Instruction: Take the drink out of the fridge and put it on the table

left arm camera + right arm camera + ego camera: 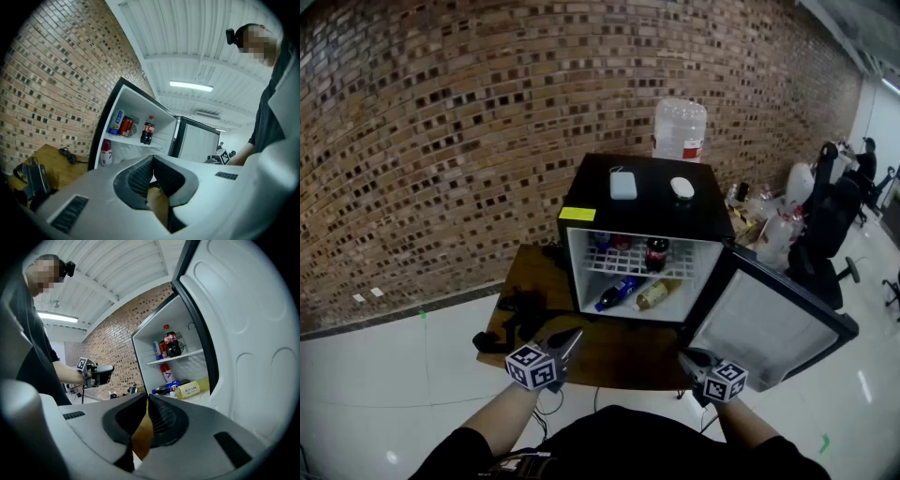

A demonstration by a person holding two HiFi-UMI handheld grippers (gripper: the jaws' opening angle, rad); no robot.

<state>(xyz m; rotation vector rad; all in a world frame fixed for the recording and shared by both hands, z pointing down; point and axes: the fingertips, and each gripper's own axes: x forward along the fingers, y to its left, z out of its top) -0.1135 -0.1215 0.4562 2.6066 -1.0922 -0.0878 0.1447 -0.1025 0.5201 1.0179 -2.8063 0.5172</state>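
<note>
A black mini fridge (581, 192) stands on a wooden table (619, 356) with its door (773, 323) swung open to the right. A cola bottle (656, 253) stands on the wire upper shelf beside some cans. A blue bottle (617, 292) and a yellow bottle (657, 293) lie on the fridge floor. My left gripper (574, 334) hovers over the table in front of the fridge, shut and empty. My right gripper (689, 355) is by the door's lower edge, also shut with nothing in it. The left gripper view shows the cola bottle (147, 131), and the right gripper view shows it too (170, 341).
Black gear with cables (511, 323) lies on the table's left part. A pale box (622, 184) and a white mouse-like object (682, 187) rest on the fridge top. A water jug (680, 129) stands behind. Office chairs (825, 225) crowd the right side.
</note>
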